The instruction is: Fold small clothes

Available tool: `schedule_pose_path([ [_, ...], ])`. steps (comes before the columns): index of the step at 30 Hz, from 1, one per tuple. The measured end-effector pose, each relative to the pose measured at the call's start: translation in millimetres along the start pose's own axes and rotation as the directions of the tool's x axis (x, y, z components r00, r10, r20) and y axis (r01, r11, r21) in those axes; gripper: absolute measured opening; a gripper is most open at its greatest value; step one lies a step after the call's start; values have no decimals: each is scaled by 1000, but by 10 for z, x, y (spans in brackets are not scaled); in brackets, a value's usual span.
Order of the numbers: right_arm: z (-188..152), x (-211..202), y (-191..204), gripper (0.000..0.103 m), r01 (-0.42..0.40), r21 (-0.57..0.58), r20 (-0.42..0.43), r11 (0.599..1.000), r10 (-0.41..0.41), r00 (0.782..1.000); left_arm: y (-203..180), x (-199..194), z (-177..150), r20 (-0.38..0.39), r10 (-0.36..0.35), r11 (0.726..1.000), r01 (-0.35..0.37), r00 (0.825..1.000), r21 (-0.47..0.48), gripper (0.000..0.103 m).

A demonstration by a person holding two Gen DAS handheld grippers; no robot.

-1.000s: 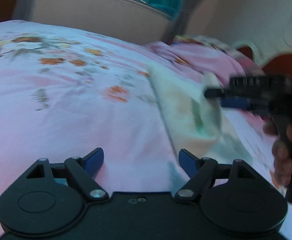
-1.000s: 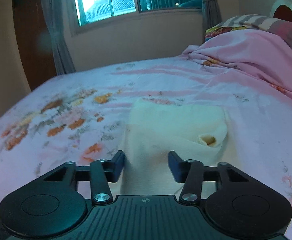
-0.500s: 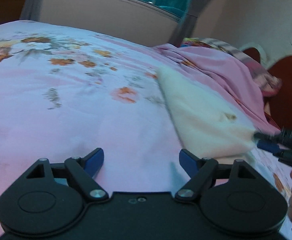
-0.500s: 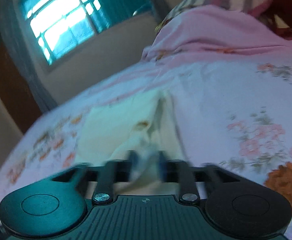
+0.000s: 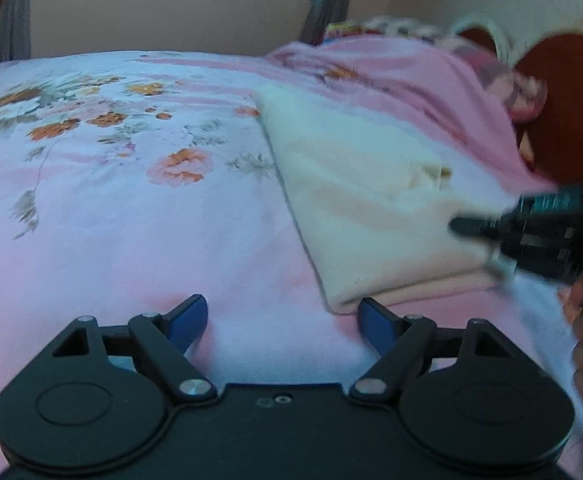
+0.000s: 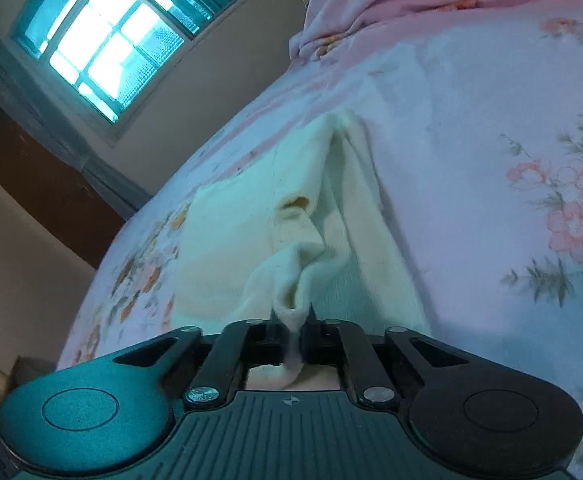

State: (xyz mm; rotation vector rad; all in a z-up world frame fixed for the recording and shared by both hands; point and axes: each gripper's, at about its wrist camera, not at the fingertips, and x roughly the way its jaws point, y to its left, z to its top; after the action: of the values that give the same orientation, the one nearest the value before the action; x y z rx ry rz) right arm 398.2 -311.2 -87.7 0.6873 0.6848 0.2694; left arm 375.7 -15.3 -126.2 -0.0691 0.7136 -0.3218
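A corner of the cream garment (image 6: 251, 240) is pinched by the right claw (image 6: 291, 320); the left claw (image 5: 281, 318) is held wide, empty; folding is barely begun

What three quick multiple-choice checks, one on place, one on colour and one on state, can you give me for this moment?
1. Where does the cream garment lie?
A. On the floral bedsheet
B. On a chair
C. On the floor

2. What colour are the left gripper's pads?
A. Red
B. Blue
C. White

3. How do the right gripper's jaws stand?
A. Wide open over bare sheet
B. Shut on nothing
C. Shut on a bunched edge of the garment

Key: 1 A, the sheet shows around it; 2 B, both pads show blue in the left wrist view; 3 C, cream cloth is pinched between the jaws in the right wrist view.
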Motion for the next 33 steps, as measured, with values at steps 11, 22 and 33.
schedule_pose_path([
  [11, -87, -237, -559, 7, -8, 79, 39, 997, 4, 999, -22, -1, -33, 6, 0, 1000, 0, 1000, 29, 82],
  [22, 243, -492, -243, 15, 91, -268, 210, 959, -34, 977, 177, -23, 536, 168, -91, 992, 104, 982, -72, 77],
  [33, 436, 481, -41, 16, 158, -630, 42, 760, -170, 985, 60, 994, 947, 31, -78, 997, 78, 996, -23, 84],
])
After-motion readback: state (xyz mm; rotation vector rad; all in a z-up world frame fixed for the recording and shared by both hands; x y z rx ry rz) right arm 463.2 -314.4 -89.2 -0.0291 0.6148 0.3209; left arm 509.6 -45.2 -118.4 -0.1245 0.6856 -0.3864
